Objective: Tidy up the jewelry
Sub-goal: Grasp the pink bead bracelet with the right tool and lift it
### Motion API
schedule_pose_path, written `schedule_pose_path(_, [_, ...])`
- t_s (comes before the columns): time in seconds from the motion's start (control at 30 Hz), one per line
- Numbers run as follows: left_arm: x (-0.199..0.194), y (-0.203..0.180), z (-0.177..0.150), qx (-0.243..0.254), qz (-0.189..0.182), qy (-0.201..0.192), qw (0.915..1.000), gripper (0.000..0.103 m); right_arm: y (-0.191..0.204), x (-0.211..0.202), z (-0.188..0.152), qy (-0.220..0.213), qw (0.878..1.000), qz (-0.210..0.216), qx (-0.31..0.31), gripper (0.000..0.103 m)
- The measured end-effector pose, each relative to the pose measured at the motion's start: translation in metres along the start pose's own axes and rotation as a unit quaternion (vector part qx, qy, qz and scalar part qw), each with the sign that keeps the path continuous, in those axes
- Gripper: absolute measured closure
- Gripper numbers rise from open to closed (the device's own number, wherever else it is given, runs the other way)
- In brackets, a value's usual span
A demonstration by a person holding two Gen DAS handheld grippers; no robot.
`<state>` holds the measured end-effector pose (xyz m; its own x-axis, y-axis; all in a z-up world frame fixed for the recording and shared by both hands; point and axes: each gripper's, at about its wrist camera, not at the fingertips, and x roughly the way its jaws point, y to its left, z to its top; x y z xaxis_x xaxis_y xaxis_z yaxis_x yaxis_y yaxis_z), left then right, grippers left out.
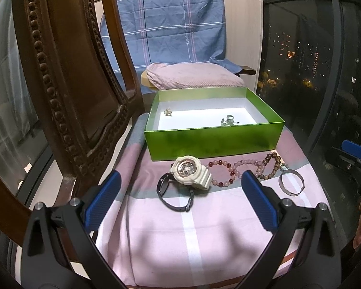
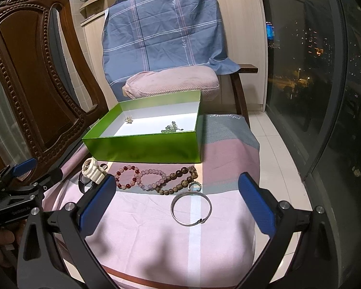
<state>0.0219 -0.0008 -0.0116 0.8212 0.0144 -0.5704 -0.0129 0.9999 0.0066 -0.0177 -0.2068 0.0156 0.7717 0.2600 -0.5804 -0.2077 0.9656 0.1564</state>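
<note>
Both my jaws hang released. The watch [image 1: 190, 172], bead bracelets [image 2: 154, 179] and bangle [image 2: 191, 208] lie along the green box [image 1: 211, 142]'s near wall; I'd pinch the bangle's rim squarely first.

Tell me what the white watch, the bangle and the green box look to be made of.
White watch: likely matte plastic or resin; chunky moulded case and strap, no shine.
Bangle: apparently polished metal; thin silvery hoop with bright glints and a small clasp.
Green box: probably glossy coated cardboard; thin straight walls, soft reflections outside, plain white inside.
</note>
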Motion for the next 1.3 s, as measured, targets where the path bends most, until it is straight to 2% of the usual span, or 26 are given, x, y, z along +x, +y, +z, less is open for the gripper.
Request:
schedule_pose_path(0.4, [0.000, -0.002, 0.000, 0.001, -0.004, 0.000, 1.0000, 0.004, 0.004, 0.001, 0.000, -0.005, 1.000, -0.010, -0.012, 0.005])
schedule_pose_path(0.57, [0.001, 0.001, 0.001, -0.005, -0.001, 0.001, 1.0000, 0.004, 0.016, 0.026, 0.007, 0.024, 0.998, 0.003, -0.050, 0.017])
schedule_pose_path(0.7, [0.003, 0.007, 0.005, -0.018, -0.002, 0.004, 0.9998, 0.004, 0.034, 0.066, 0.009, 0.078, 0.992, 0.017, -0.102, 0.035])
schedule_pose_path(0.77, [0.003, 0.009, 0.006, -0.019, -0.004, 0.004, 0.9998, 0.004, 0.036, 0.086, 0.009, 0.105, 0.989, 0.015, -0.107, 0.040])
schedule_pose_path(0.9, [0.005, 0.012, 0.006, -0.016, -0.004, 0.006, 0.9999, 0.004, 0.042, 0.110, 0.011, 0.125, 0.984, 0.009, -0.127, 0.042])
schedule_pose_path(1.03, [0.007, 0.014, 0.005, -0.019, -0.006, 0.011, 0.9998, 0.004, 0.042, 0.140, 0.013, 0.156, 0.977, 0.009, -0.143, 0.056])
schedule_pose_path(1.2, [0.009, 0.013, 0.006, -0.013, -0.007, 0.012, 0.9998, 0.004, 0.041, 0.167, 0.007, 0.198, 0.968, 0.022, -0.149, 0.067])
schedule_pose_path(1.27, [0.011, 0.012, 0.006, -0.013, -0.009, 0.014, 0.9998, 0.004, 0.043, 0.169, 0.005, 0.198, 0.968, 0.027, -0.152, 0.071])
schedule_pose_path(1.3, [0.012, 0.012, 0.006, -0.013, -0.009, 0.015, 0.9998, 0.004, 0.044, 0.169, 0.005, 0.201, 0.967, 0.031, -0.150, 0.082])
